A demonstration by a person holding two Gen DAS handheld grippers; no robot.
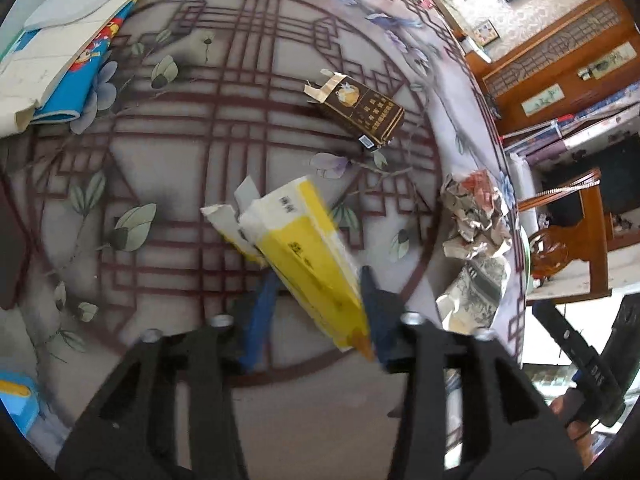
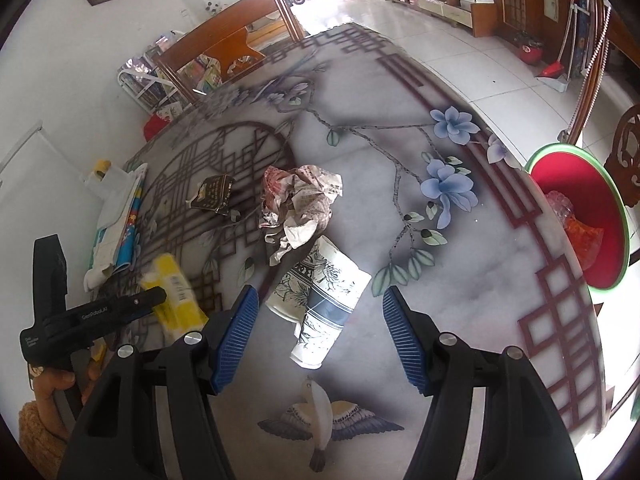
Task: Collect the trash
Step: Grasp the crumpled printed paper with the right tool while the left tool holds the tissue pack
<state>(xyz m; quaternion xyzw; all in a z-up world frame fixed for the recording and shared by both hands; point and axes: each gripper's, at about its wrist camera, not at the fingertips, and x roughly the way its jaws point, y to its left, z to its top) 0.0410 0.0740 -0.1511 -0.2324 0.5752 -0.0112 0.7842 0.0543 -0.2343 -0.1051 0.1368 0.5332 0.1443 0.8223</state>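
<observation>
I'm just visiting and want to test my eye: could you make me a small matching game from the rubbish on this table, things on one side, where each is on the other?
Things:
1. yellow box
2. brown box
3. crumpled newspaper
4. paper cups

Places:
A. lying ahead of the right gripper's open fingers
B. between the left gripper's fingers
C. alone on the lattice pattern
D. bunched just beyond the cups

Pairs: 1-B, 2-C, 3-D, 4-A
</observation>
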